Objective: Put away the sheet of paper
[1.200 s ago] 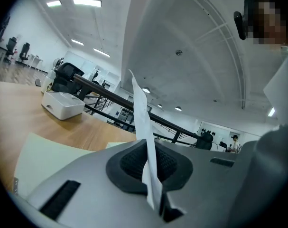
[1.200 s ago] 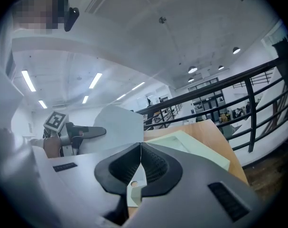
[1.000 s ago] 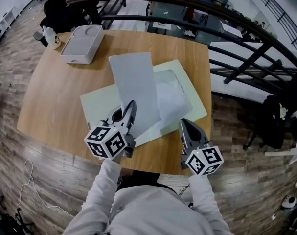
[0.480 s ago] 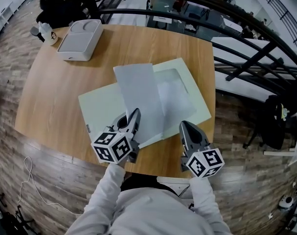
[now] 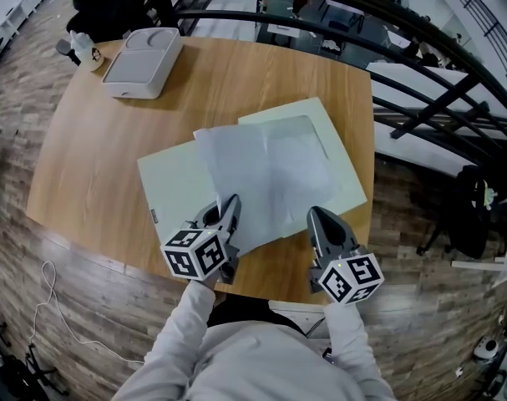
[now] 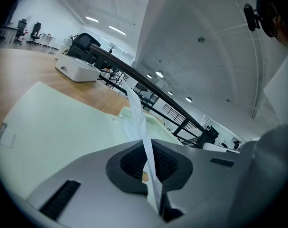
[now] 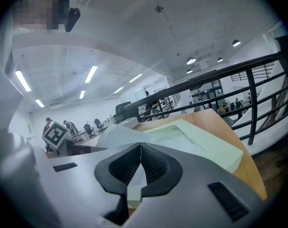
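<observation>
A white sheet of paper [image 5: 261, 174] lies spread across an open pale green folder [image 5: 174, 186] on the wooden table [image 5: 94, 157]. My left gripper [image 5: 232, 203] is shut on the sheet's near left corner. In the left gripper view the paper [image 6: 136, 113] runs edge-on from between the jaws [image 6: 144, 148] out over the folder [image 6: 58, 122]. My right gripper [image 5: 314, 214] is shut at the folder's near edge, right of the sheet. In the right gripper view its jaws [image 7: 140, 148] meet with nothing clearly between them, and the folder [image 7: 200, 141] and paper [image 7: 120, 134] lie ahead.
A white box-shaped device [image 5: 140, 55] and a small bottle [image 5: 88, 50] stand at the table's far left corner. A black railing [image 5: 420, 65] curves round the far and right sides. A thin cable [image 5: 48, 303] lies on the wood floor at the left.
The sheet stood lifted and narrow over the folder; now it has come down and lies spread across it. My left gripper shifted slightly nearer and to the right. The right gripper barely moved.
</observation>
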Demonstrator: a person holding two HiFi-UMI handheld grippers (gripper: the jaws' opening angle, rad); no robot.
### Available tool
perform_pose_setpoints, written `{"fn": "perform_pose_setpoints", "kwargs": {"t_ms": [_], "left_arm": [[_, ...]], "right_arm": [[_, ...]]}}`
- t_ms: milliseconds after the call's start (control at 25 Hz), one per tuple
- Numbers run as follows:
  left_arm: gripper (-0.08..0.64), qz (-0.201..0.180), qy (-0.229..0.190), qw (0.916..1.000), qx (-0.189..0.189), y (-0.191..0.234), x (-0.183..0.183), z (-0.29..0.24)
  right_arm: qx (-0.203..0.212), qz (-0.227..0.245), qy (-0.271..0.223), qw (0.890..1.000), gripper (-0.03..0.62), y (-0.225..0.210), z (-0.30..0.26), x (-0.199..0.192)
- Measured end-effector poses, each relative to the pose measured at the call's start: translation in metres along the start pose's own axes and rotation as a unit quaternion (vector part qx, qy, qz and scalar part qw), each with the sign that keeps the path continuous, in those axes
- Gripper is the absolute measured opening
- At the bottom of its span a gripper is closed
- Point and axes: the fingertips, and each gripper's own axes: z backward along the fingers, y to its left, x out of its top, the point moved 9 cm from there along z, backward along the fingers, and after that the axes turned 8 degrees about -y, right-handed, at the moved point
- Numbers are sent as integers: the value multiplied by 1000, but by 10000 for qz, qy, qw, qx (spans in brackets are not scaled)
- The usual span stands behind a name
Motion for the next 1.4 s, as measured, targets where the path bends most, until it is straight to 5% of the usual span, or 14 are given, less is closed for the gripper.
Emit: {"fn": "perform_pose_setpoints", "kwargs": {"t_ms": [560,1400], "left_arm": [[17,384,150,9980,480,23,-6,-8],[17,799,237,9957,415,11,-17,-52]], "right_arm": [[-50,-9,-7,10000,29,0,2,0],[-151,-54,-21,9999,29,-11,9,-1]]}}
